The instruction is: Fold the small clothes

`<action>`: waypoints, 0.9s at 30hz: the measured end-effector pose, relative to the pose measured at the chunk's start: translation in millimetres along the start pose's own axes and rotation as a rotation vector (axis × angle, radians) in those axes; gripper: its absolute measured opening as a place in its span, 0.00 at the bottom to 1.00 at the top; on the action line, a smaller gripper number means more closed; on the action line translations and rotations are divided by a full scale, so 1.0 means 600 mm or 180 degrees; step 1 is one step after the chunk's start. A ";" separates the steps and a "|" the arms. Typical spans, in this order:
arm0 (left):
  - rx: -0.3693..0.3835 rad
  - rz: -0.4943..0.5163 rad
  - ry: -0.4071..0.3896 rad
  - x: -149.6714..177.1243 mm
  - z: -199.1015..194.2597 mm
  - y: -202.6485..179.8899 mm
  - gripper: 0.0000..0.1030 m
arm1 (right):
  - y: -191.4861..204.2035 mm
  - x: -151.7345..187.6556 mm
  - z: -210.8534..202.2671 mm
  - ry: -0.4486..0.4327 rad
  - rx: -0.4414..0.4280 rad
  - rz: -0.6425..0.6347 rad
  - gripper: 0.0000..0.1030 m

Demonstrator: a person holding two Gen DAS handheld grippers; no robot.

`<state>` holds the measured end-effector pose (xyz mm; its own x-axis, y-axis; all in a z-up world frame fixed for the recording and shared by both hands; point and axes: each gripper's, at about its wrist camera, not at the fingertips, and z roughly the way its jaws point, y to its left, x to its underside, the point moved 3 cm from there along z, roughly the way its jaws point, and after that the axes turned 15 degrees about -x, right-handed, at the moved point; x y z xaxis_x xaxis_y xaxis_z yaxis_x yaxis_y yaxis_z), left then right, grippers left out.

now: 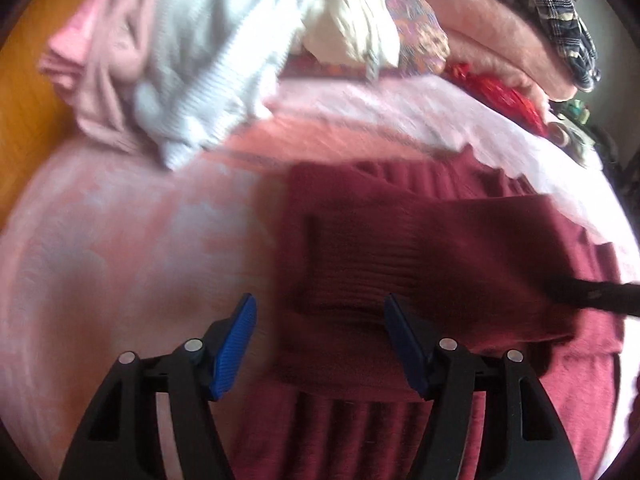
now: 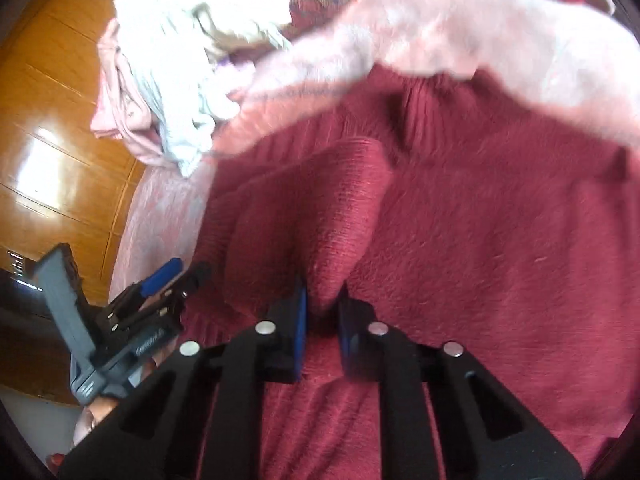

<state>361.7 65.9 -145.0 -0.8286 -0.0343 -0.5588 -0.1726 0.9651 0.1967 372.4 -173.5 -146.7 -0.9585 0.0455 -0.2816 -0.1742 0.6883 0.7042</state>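
Note:
A dark red knitted sweater lies partly folded on the pink bedspread. My left gripper is open and empty, just above the sweater's near left edge. My right gripper is shut on a raised fold of the same red sweater, holding a ridge of knit between its blue pads. The right gripper's black tip shows in the left wrist view at the sweater's right side. The left gripper also shows in the right wrist view, to the left, open.
A pile of unfolded clothes sits at the back: a pale striped garment, a pink one, a cream one. A pink fluffy blanket, a red item and a plaid cloth lie behind. Wooden floor lies left of the bed.

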 end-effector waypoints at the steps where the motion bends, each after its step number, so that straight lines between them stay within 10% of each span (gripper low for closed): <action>1: -0.0047 0.0010 -0.0020 -0.001 0.000 0.003 0.65 | -0.006 0.001 -0.003 0.0026 0.0082 0.0013 0.10; 12: 0.0084 -0.0127 0.0359 0.017 0.047 0.033 0.67 | 0.004 0.000 -0.015 0.0009 0.0897 -0.0295 0.33; 19: -0.0084 -0.0114 0.0417 0.024 0.045 0.063 0.73 | 0.128 0.023 0.090 0.0328 0.0445 -0.0685 0.52; 24: -0.0153 -0.0089 0.0406 0.030 0.043 0.074 0.76 | 0.169 0.030 0.161 0.0454 0.0785 -0.1035 0.70; 27: -0.0134 -0.0100 0.0414 0.033 0.046 0.075 0.77 | 0.168 0.035 0.181 0.0486 0.1057 -0.1198 0.61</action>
<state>352.2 116.0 -169.4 -0.8840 -0.1003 -0.4566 -0.2195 0.9514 0.2159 359.5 -24.9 -152.3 -0.8697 -0.3382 -0.3596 -0.4556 0.8302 0.3211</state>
